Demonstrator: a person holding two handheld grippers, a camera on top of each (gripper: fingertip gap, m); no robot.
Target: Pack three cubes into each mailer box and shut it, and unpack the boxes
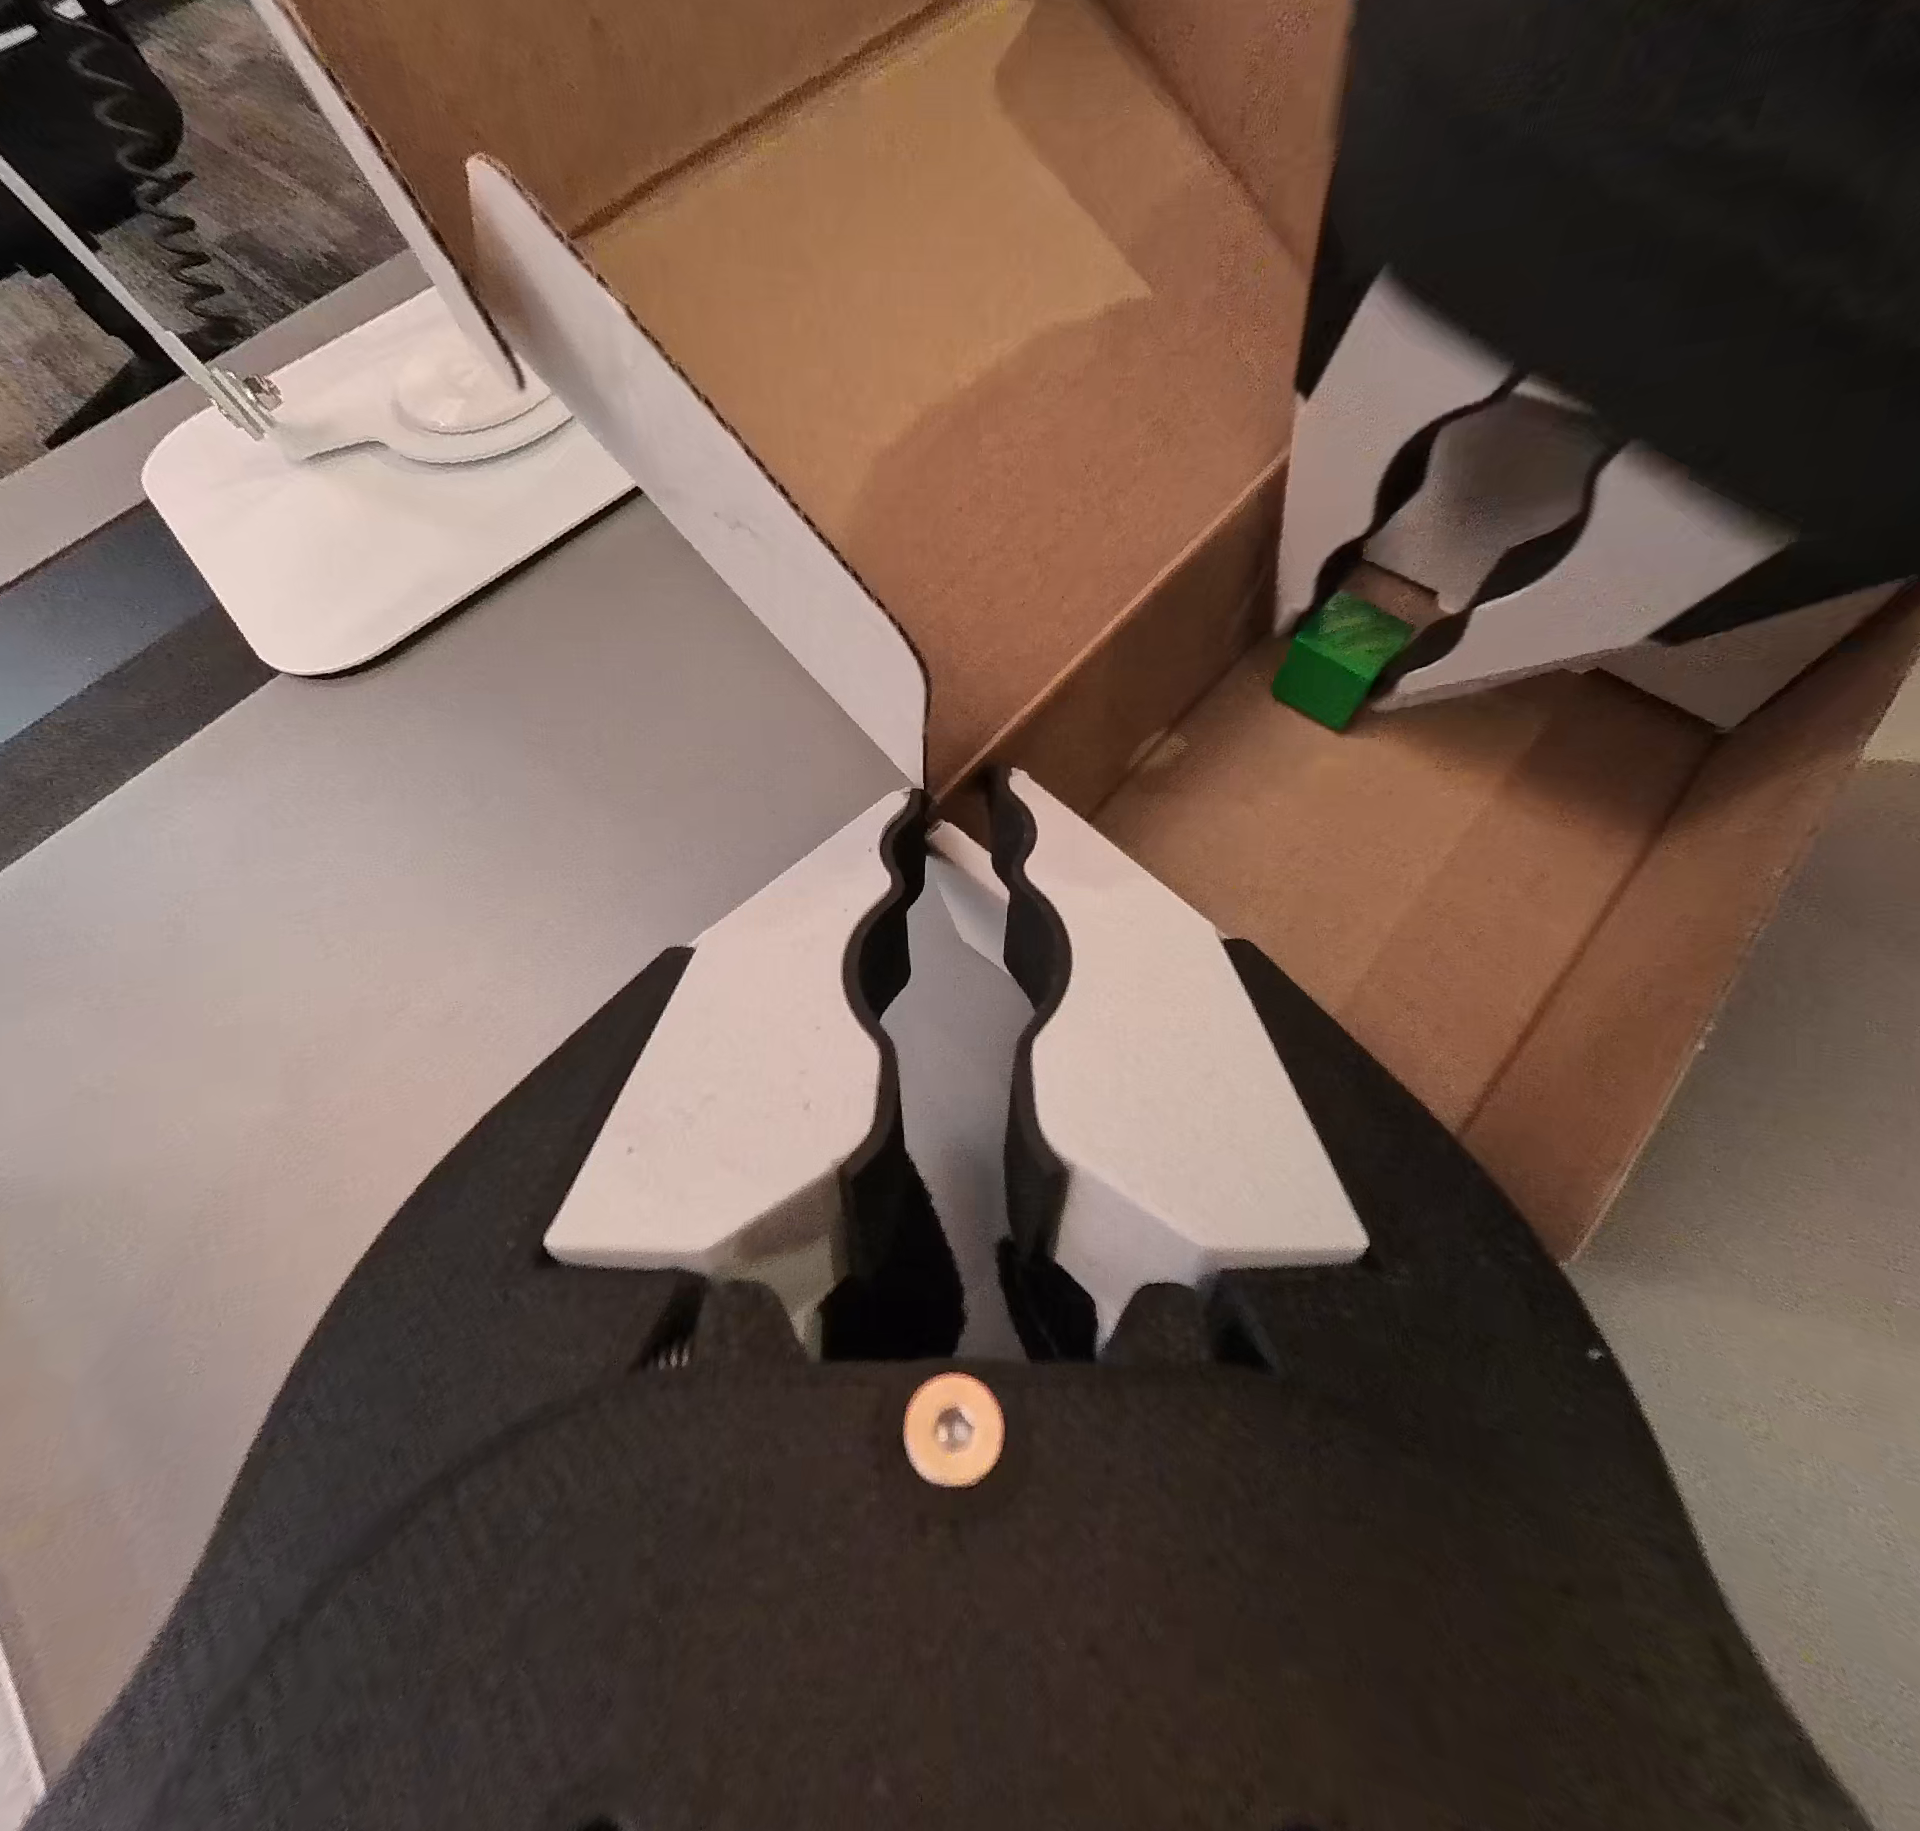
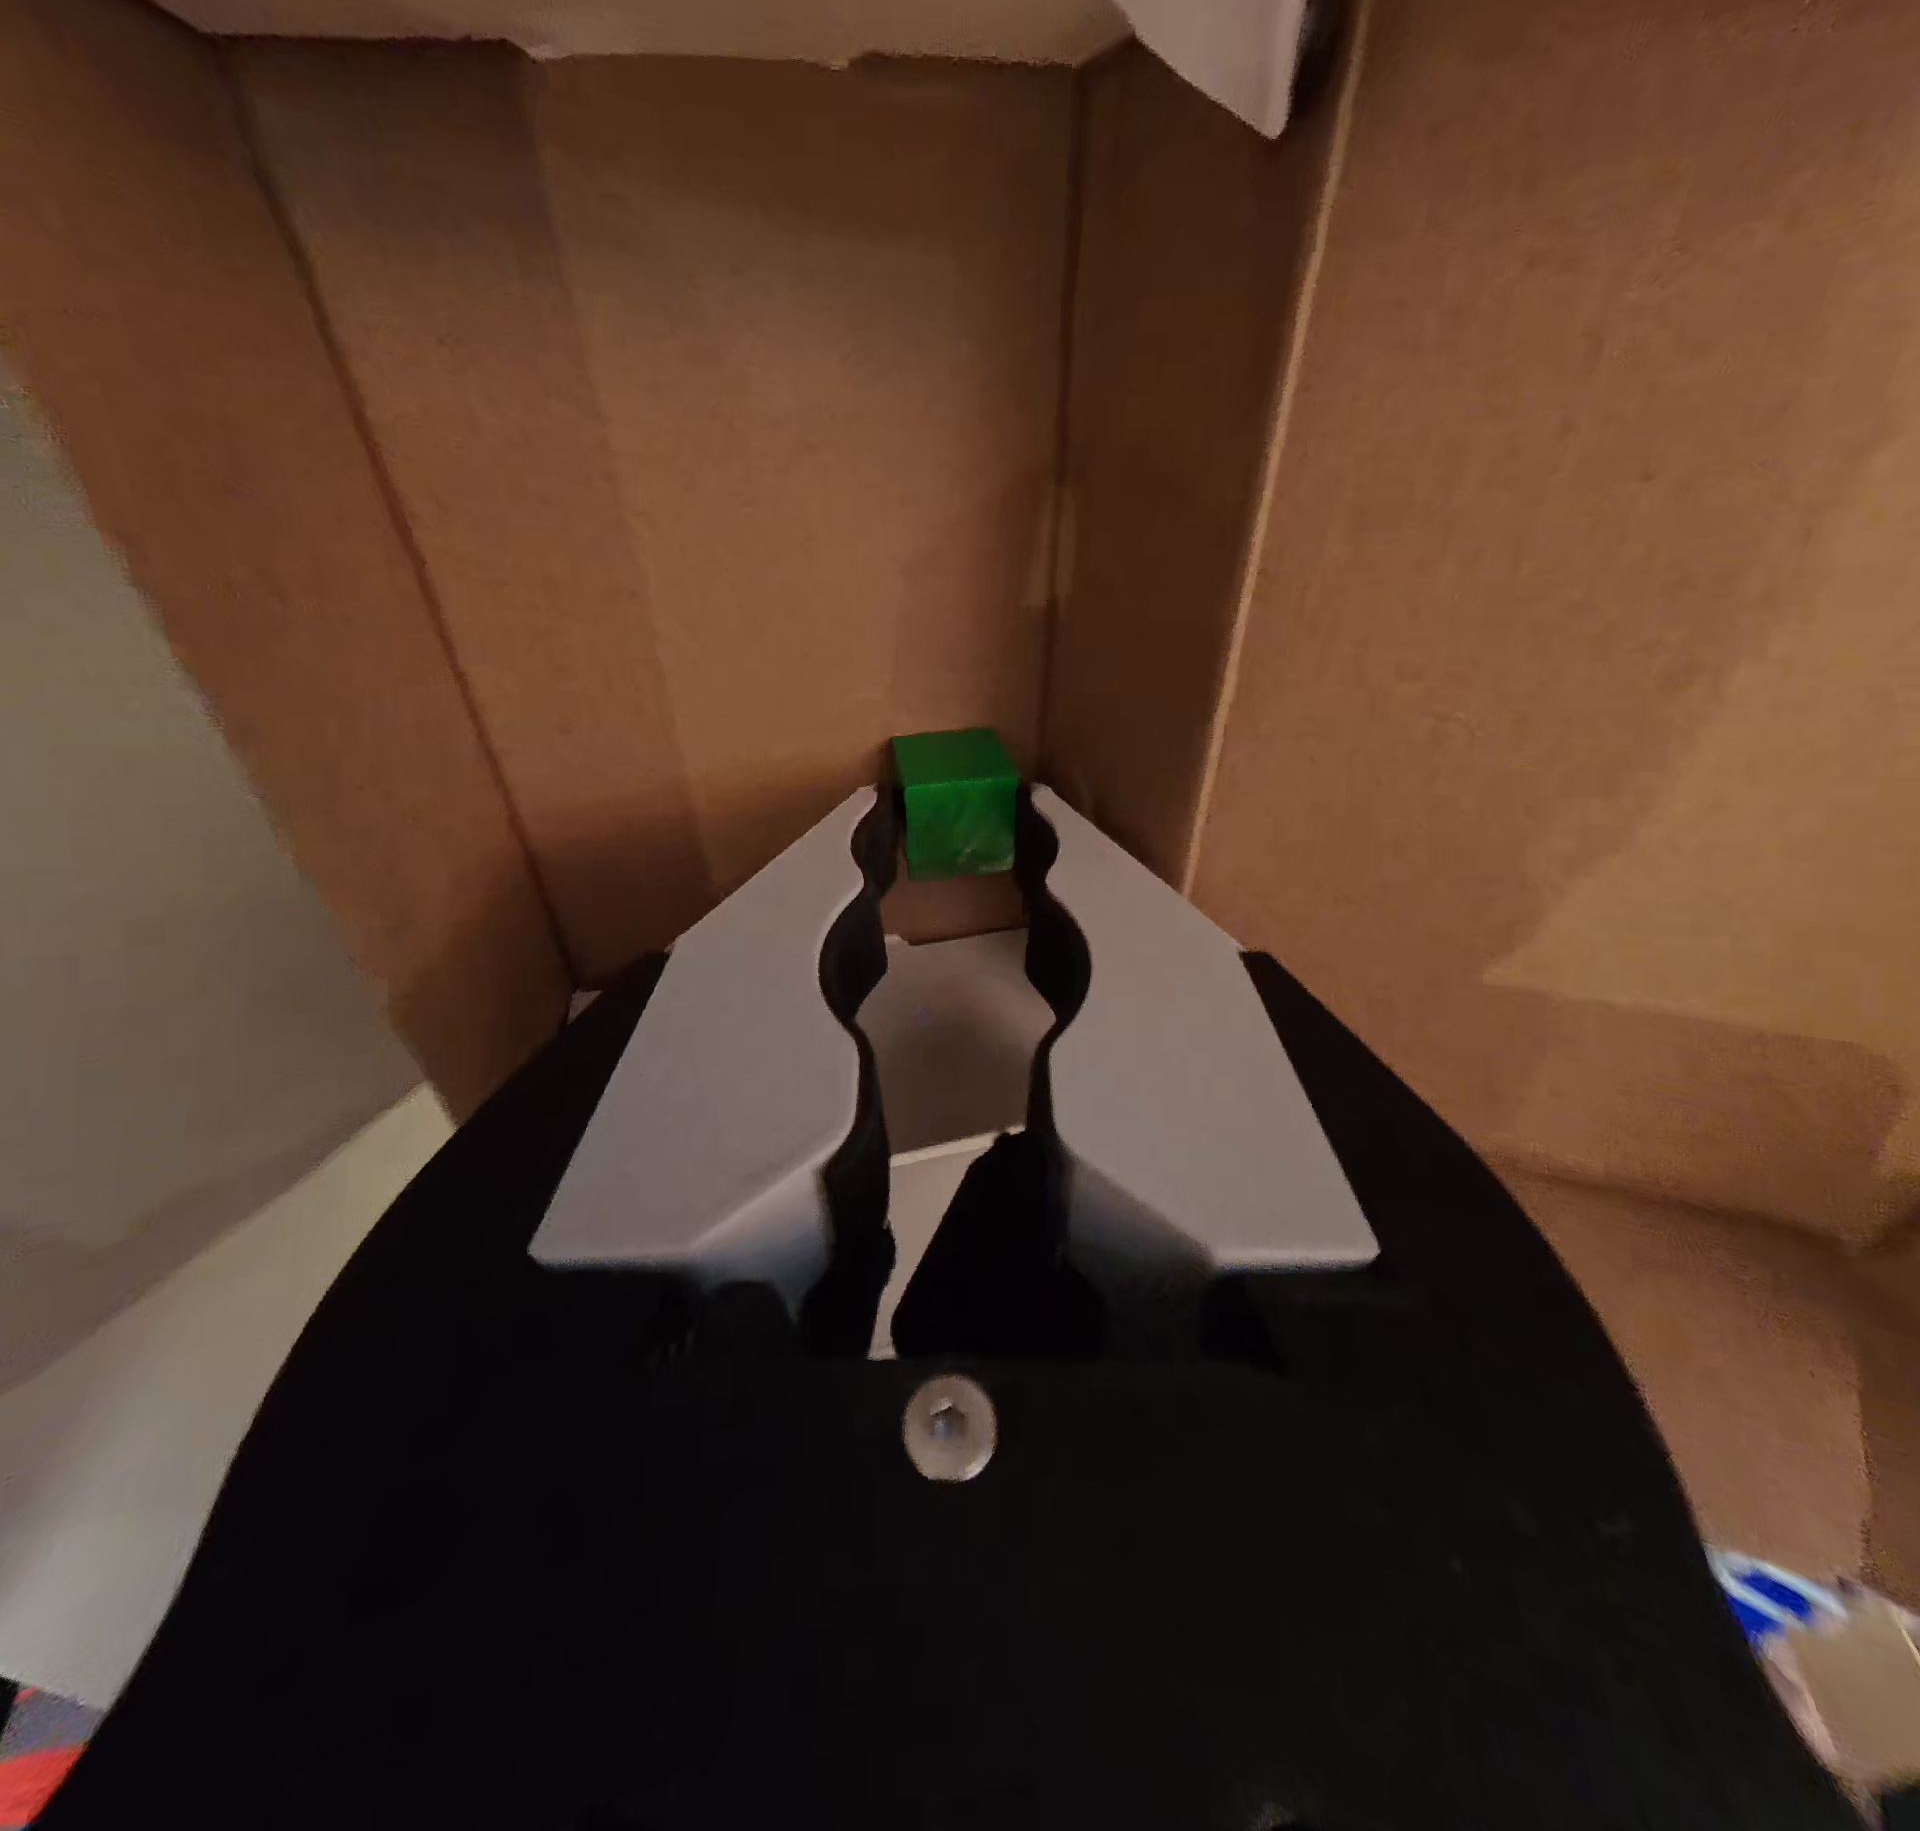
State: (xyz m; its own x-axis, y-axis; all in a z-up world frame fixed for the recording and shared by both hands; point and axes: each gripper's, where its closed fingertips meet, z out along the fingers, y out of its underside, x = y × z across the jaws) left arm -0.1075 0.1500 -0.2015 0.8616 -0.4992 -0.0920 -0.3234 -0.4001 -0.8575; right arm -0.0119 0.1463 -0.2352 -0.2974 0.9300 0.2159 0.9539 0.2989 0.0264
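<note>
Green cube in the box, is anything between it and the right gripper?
Nothing visible does. The green cube sits between the right gripper's fingertips inside the open mailer box, near its wall. The left gripper pinches the box's front corner, away from the cube.

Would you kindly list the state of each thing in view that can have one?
Mailer box: open, lid raised.
Side flap: standing up, corner pinched by the left gripper.
Green cube: inside the box, at a corner, between the right gripper's fingertips.
Left gripper: shut on the flap.
Right gripper: shut on the cube.
</note>
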